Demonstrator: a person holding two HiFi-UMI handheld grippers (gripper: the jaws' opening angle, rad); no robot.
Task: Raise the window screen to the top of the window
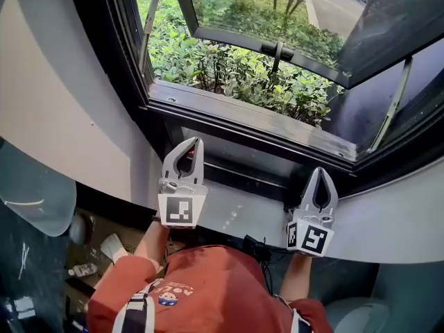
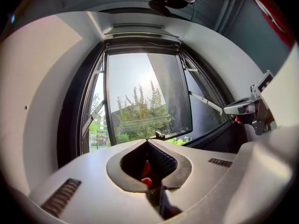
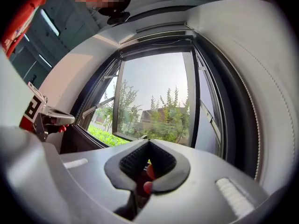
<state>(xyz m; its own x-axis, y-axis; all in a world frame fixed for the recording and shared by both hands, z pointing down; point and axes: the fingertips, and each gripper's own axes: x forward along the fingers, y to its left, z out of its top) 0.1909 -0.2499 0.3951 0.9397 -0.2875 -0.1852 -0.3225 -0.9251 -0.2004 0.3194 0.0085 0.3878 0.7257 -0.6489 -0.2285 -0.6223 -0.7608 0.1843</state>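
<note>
Pale bar tucked along the top edge of the window frame (image 2: 70,115) is being taken as the window screen (image 2: 142,35), rolled all the way up, though that's being guessed more than seen. No mesh is being shown anywhere across the frame's opening, and the shrubs (image 1: 229,68) outside the frame are being seen clean through it. So the raising is probably being finished off already, with nothing obvious being left, unless the screen is being hidden somewhere out of view. Beyond the frame, the glass sash (image 1: 277,19) is being propped outward on its stays (image 1: 392,106).

Down by the bottom of the frame, over the sill (image 1: 243,214), the left gripper (image 1: 193,143) and the right gripper (image 1: 320,173) are being held well apart, tips being pointed toward the frame. Both pairs of jaws are being pressed fully together and nothing is being gripped between them. Whether the frame is being touched can't be told.
</note>
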